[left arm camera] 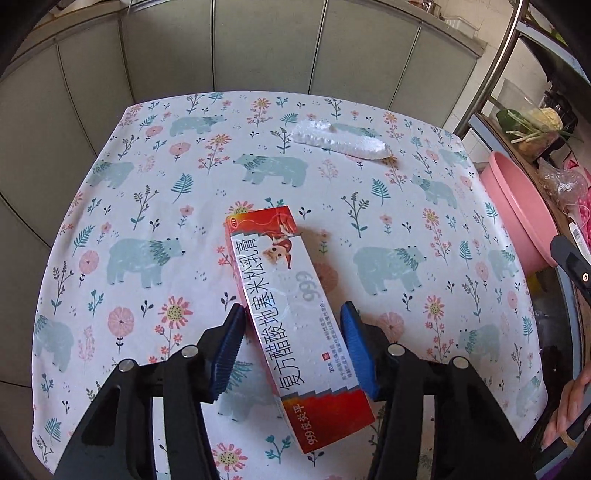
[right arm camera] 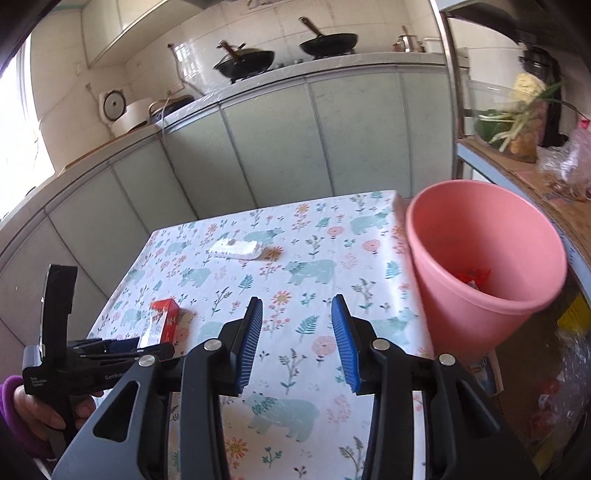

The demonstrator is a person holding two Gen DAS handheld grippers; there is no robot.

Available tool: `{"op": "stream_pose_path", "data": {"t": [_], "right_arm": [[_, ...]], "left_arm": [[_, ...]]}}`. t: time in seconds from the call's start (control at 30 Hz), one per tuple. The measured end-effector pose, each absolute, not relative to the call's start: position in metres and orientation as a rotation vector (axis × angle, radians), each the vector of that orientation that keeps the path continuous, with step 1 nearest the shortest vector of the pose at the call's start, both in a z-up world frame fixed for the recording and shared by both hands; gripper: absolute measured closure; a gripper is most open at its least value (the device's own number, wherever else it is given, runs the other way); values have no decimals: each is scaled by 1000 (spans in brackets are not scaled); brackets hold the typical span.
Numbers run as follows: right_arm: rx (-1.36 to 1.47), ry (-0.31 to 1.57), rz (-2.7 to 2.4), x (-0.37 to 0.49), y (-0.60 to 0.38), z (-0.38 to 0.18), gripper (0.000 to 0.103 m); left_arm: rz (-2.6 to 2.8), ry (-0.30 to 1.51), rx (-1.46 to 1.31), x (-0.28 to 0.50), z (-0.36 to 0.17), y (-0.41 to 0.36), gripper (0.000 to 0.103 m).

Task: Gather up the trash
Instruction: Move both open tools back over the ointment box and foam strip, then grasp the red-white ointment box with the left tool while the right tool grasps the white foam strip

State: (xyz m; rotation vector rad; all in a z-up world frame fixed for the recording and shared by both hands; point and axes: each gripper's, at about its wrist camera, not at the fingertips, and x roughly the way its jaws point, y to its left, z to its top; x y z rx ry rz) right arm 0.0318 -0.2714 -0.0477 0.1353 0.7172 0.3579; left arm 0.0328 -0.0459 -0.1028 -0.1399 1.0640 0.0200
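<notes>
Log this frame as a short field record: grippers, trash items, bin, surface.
left gripper: open, pads either side of the ointment box; left pad seems to touch it, right pad apart
right gripper: open, nothing between its pads, above the tablecloth
ointment box: red and white, lying flat on the cloth
white foam piece: at the far side of the table, untouched
pink bin: beside the table's right edge, some red trash inside

Pale green cabinets under counter, white tiled wall (bright window leftward).
</notes>
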Motion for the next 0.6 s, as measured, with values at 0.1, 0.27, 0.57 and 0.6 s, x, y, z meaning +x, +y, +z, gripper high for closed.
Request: {"op": "stream_pose_path", "data": {"t": [0.1,0.27,0.57,0.6], "right_arm": [[102,729,410,43,-253,-50,63],[44,755,513,70,-222,-56,63],[-163,867,589,149,-176,-78,63],[-181,874,594,157,-172,-80,63]], "left_arm": [[31,1040,-126,35,-102,-37,54],[50,1000,-135,42,-101,-15,56],[5,952,-175,46,-106,14,57],[-3,947,-178,46,-106,15,56]]}}
